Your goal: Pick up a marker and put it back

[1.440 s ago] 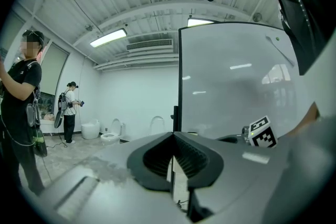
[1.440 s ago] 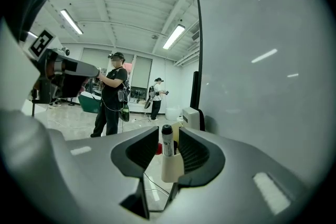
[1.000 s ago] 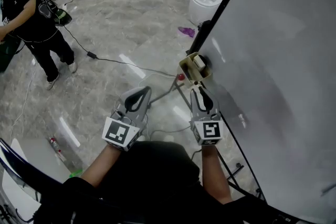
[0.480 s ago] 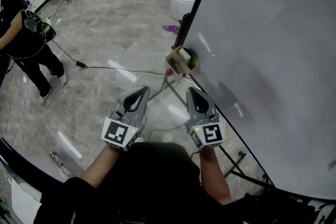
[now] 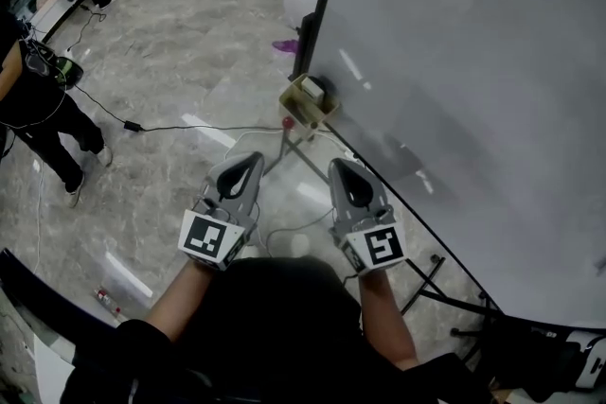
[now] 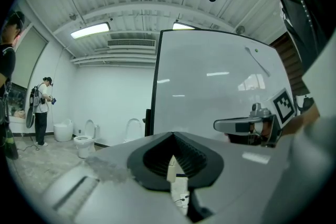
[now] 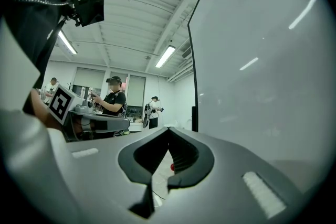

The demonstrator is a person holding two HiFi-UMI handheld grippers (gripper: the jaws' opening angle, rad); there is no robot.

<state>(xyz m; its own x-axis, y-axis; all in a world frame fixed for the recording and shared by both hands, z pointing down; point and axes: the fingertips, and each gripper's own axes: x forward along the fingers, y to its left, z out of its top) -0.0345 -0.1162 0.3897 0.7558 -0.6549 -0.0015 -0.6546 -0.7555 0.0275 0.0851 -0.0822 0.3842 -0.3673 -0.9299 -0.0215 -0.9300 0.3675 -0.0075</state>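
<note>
Over the marble floor (image 5: 170,80) beside a whiteboard (image 5: 473,61), left gripper (image 5: 254,157) and right gripper (image 5: 338,165) have fingers clenched empty.

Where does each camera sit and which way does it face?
Head view: on the head, steeply down at floor and whiteboard; shows forearms, left gripper, right gripper.
Left gripper view: on that gripper, along shut jaws toward whiteboard; shows right gripper.
Right gripper view: on that gripper, along shut jaws beside whiteboard; shows left gripper.
Shared: all see the whiteboard.
</note>
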